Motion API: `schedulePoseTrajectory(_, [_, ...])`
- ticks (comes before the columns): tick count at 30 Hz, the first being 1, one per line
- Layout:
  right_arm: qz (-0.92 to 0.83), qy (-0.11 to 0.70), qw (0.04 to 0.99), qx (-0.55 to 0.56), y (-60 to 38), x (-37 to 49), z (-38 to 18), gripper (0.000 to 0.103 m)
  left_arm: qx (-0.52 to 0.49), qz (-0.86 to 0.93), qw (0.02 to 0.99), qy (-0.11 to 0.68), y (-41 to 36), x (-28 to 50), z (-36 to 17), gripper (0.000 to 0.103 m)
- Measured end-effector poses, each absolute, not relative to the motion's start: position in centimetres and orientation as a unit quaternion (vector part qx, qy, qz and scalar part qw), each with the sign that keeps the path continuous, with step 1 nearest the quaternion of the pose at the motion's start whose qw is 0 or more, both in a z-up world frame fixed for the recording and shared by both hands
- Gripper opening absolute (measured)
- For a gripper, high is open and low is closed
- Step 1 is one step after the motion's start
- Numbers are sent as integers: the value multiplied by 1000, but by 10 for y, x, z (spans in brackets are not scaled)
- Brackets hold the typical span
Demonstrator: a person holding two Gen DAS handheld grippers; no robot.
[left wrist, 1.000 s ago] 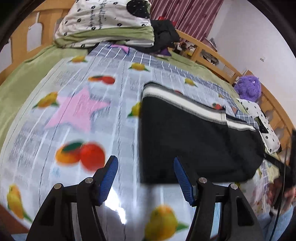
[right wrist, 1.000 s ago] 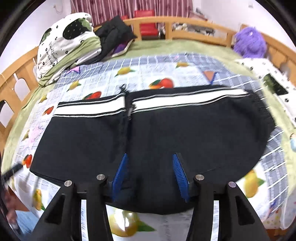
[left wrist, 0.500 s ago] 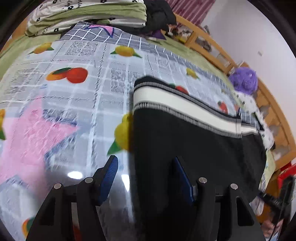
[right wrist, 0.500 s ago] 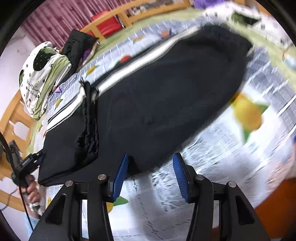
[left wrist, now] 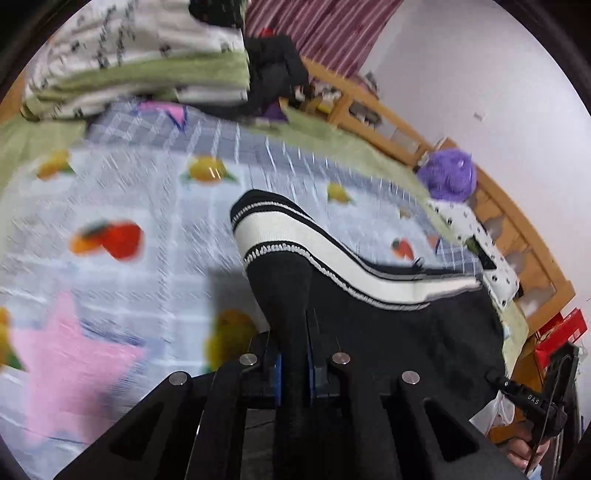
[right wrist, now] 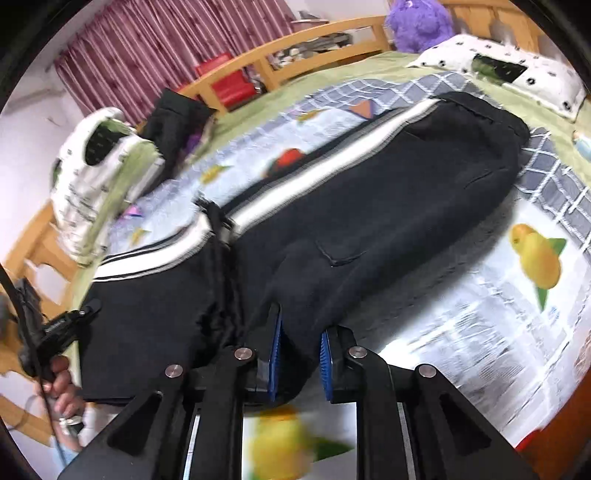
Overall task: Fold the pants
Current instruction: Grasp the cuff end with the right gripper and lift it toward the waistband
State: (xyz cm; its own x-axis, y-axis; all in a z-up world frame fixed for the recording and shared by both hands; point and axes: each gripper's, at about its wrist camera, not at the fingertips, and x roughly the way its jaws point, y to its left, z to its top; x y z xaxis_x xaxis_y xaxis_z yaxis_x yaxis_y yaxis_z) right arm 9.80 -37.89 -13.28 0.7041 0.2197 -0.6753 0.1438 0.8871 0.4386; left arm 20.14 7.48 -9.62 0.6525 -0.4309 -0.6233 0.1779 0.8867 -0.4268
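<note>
with both the left claw (left wrist: 294,363) and right claw (right wrist: 300,356) clamped on the pants (right wrist: 388,206) at lower centre, folding looks barely begun.

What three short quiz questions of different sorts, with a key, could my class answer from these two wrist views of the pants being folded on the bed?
1. True or false: the left gripper is closed on the black fabric of the pants.
2. Multiple choice: what colour is the plush toy by the wooden bed rail? A) red B) purple C) yellow
3. Fill in: the stripe along the pants is ____.

Key: 1 true; the right gripper also has fabric between its blue pads. 2 B. 3 white.
</note>
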Motion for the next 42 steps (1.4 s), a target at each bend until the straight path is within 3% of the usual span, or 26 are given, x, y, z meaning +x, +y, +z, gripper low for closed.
schedulePoseTrajectory(4, [75, 387, 888, 235, -334, 88, -122, 18, -159, -129, 903, 378, 130, 182, -72, 10])
schedulePoseTrajectory(9, [141, 414, 873, 217, -261, 72, -134, 18, -110, -62, 905, 406, 173, 155, -85, 10])
schedulePoseTrajectory(13, [102, 456, 869, 164, -224, 65, -168, 26, -92, 3, 897, 433, 191, 137, -113, 26])
schedulePoseTrajectory(16, [94, 461, 870, 150, -219, 56, -172, 34, -88, 29, 896, 434, 196, 114, -114, 27])
schedulePoseTrajectory(18, [110, 477, 860, 143, -219, 51, -167, 37, -108, 6, 899, 424, 192, 96, -109, 36])
schedulePoseTrajectory(20, [111, 465, 866, 146, -230, 40, -159, 36, -118, -10, 905, 408, 186, 77, -107, 59])
schedulePoseTrajectory(25, [78, 403, 897, 165, -291, 10, -134, 37, -70, -21, 904, 422, 147, 48, -142, 63])
schedulePoseTrajectory(28, [42, 380, 902, 199, -344, 12, -127, 45, -27, 10, 910, 413, 131, 36, -155, 66])
schedulePoseTrajectory(33, [-20, 358, 902, 243, -416, 55, -131, 52, -102, 25, 913, 395, 145, 16, -147, 67])
schedulePoseTrajectory(39, [-25, 383, 867, 317, -469, 142, -168, 50, -212, 48, 913, 346, 171, -8, -144, 70])
schedulePoseTrajectory(42, [-21, 408, 867, 287, -471, 182, -167, 25, -275, 80, 897, 337, 190, -18, -153, 71])
